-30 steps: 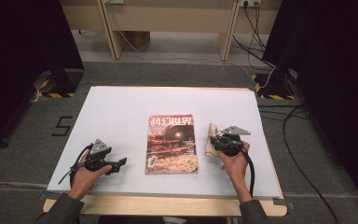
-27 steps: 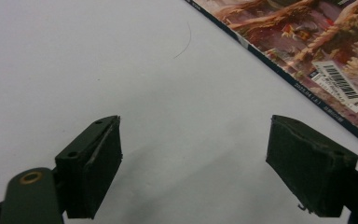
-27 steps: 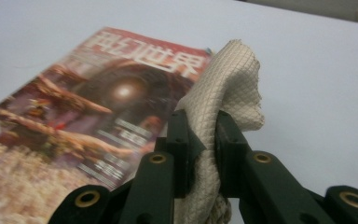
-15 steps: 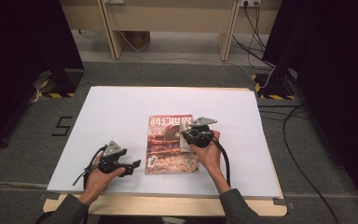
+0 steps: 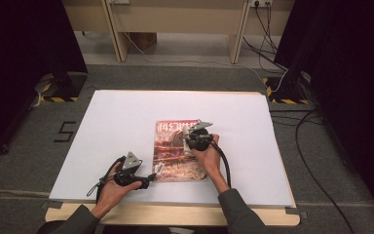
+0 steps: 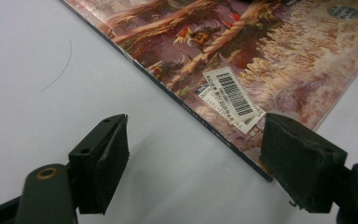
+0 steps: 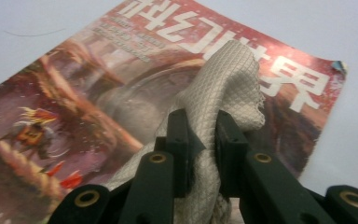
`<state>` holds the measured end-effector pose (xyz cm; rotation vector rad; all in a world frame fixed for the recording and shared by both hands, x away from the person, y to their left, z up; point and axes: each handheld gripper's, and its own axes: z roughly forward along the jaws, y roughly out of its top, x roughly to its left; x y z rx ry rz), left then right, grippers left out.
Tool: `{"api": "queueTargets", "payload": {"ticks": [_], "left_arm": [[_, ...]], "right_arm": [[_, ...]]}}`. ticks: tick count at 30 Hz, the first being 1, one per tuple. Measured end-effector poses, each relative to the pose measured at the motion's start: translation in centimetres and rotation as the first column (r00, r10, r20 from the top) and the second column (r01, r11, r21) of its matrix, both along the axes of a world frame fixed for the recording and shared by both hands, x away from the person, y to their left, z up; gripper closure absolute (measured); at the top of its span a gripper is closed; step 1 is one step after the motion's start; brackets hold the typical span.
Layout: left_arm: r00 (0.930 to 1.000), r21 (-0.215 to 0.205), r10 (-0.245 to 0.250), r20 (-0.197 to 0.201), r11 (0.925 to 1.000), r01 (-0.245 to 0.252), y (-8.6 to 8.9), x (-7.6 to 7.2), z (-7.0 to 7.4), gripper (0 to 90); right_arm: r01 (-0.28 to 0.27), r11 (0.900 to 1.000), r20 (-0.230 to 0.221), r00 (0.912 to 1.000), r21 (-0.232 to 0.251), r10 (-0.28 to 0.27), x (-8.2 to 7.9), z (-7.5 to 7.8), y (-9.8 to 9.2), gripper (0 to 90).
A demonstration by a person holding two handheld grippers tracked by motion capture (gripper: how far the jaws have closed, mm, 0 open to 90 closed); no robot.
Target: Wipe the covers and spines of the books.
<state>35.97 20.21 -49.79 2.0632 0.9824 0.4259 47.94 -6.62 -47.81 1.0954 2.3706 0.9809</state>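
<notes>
1 cloth [image 7: 223, 88] clamped in right tongs [image 7: 200, 135], 1 magazine [image 5: 175, 156], left tongs [image 6: 191, 172] open, closing

Magazine [image 7: 121, 107] title: 科幻世界; floor [image 5: 24, 146] mark: 5.

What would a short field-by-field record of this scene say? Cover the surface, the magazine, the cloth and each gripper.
surface: white table
magazine: flat on the table, cover up, barcode label near its corner
cloth: pale, quilted, pinched over the magazine
right gripper: shut on the cloth, above the magazine's cover
left gripper: open, jaws have just been closing, astride the magazine's corner, not yet gripping it
</notes>
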Motion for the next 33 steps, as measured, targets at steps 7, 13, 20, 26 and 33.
{"api": "queueTargets", "payload": {"ticks": [7, 13, 20, 26, 33], "left_arm": [[1.0000, -0.014, 0.003, -0.007, 0.9999, -0.003, 0.1, 0.1, -0.1, 22.6], [1.0000, -0.016, 0.007, -0.005, 0.9999, -0.007, 0.1, 0.0, -0.2, 22.7], [0.9999, -0.025, 0.006, -0.014, 0.9997, -0.006, 0.2, 0.0, -0.2, 22.5], [0.9997, -0.035, 0.008, -0.021, 0.9993, -0.009, 0.3, 0.1, -0.3, 22.5], [0.9999, -0.033, 0.008, -0.014, 0.9994, -0.009, 0.3, 0.0, -0.3, 22.5]], "right_arm": [[0.085, 0.996, 0.021, 0.9962, -0.040, -0.084, 2.7, 0.1, -1.6, 78.8], [0.146, 0.988, 0.015, 0.9893, -0.053, -0.145, 5.5, 0.2, -1.9, 78.8], [0.159, 0.983, 0.028, 0.9872, -0.095, -0.157, 6.6, 0.4, -1.4, 78.9], [0.059, 0.998, -0.006, 0.9983, -0.028, -0.059, 5.7, 0.2, 0.4, 78.9], [0.087, 0.994, 0.017, 0.9962, -0.060, -0.086, 6.0, 0.2, 0.3, 78.7]]}}
